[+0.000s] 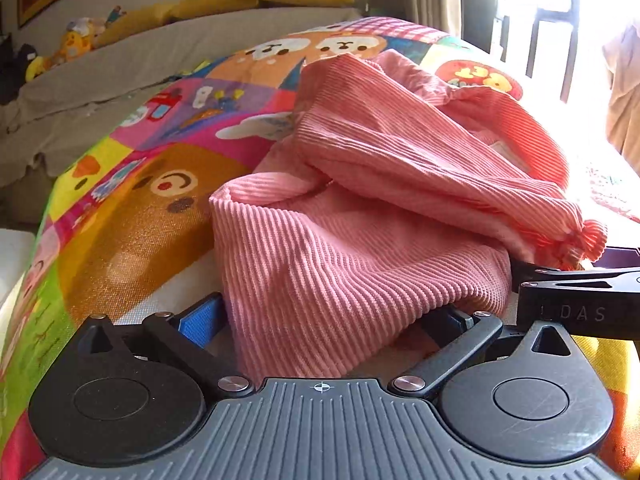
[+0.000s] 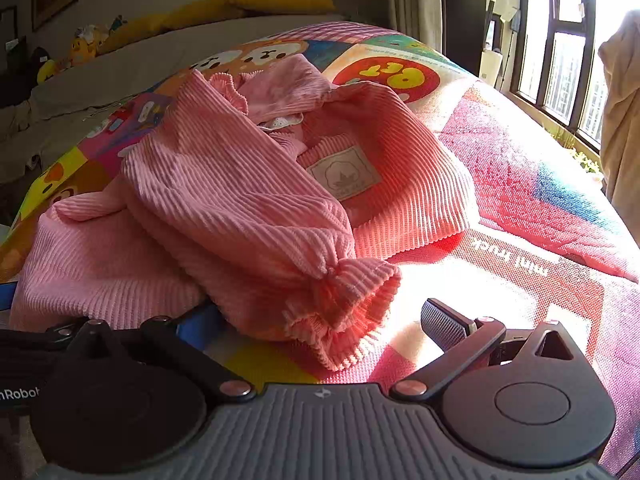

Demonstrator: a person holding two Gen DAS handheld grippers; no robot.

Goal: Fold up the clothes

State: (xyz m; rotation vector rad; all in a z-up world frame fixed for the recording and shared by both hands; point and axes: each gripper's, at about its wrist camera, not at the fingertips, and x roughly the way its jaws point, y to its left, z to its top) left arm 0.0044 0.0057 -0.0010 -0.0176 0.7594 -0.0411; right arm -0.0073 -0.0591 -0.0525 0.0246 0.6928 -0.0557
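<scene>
A pink ribbed sweater (image 1: pixel 360 184) lies crumpled on a cartoon-print blanket (image 1: pixel 132 208); its hem drapes between the spread fingers of the left hand-held gripper (image 1: pixel 324 320), touching them; the right hand-held gripper (image 2: pixel 324 328) is spread wide, its jaws flanking the sleeve cuff (image 2: pixel 344 312) without pinching it.

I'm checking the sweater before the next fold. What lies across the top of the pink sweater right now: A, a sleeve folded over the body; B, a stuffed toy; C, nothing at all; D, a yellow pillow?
A: a ribbed sleeve lies diagonally over the pink sweater, its cuff nearest the camera.
</scene>
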